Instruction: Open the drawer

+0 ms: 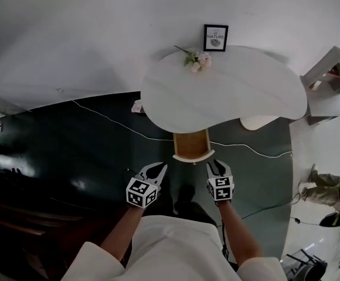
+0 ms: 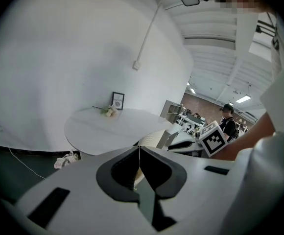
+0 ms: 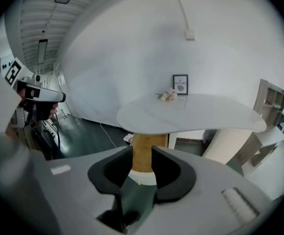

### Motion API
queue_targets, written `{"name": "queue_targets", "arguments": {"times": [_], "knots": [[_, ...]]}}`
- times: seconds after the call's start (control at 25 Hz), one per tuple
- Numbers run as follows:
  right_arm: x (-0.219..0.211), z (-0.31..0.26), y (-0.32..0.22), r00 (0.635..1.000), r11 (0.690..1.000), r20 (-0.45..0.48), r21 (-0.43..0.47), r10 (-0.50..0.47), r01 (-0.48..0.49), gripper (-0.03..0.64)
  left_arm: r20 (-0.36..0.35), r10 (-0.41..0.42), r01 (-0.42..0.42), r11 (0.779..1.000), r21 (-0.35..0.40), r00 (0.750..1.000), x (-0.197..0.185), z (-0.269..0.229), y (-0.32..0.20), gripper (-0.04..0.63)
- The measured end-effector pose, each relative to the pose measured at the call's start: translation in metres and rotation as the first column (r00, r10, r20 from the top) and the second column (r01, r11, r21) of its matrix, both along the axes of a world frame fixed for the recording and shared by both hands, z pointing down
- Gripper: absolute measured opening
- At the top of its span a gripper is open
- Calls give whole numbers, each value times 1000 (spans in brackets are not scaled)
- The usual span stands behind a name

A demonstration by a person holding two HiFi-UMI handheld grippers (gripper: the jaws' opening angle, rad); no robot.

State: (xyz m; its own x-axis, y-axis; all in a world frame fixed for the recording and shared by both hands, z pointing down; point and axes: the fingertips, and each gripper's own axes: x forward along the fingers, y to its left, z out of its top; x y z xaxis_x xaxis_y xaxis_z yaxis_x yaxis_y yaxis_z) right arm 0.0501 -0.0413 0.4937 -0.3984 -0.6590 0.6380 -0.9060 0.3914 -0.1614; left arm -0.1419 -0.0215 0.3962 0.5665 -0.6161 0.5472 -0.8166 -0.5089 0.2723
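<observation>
The left gripper (image 1: 154, 170), jaws closed on nothing, tilts downward, short of the white table (image 1: 240, 92). Centre, the wooden drawer (image 1: 191, 143) juts out beneath the tabletop. It looks light and rigid, and is probably best pulled by its white curved front. The right gripper (image 1: 217, 166), jaws partly apart and empty, angles down toward it without touching.

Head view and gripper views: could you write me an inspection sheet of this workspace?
Surface: white table, bare apart from two ornaments.
Job's things: drawer under the table, pulled out, wooden inside showing.
Clutter: framed picture and flowers at the table's far edge; crumpled thing on the floor.
Grippers: left gripper shut, empty; right gripper open, empty; both short of the drawer.
Cables: white cable across the floor.
Surroundings: dark green floor, white wall, shelf, person at right.
</observation>
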Motion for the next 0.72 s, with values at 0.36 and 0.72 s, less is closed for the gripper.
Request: {"name": "queue_targets", "arguments": {"times": [0.36,0.72], "knots": [[-2,-83,-26,991,986,-50,110,-123,127,88,16,-88,88,996,-2,996,-20,-45,0,6],[-25,-162,-32,983,960,-44,211,-180,185,54,-23,-83,85,990,109,996,-35,-104,-9,6]]}}
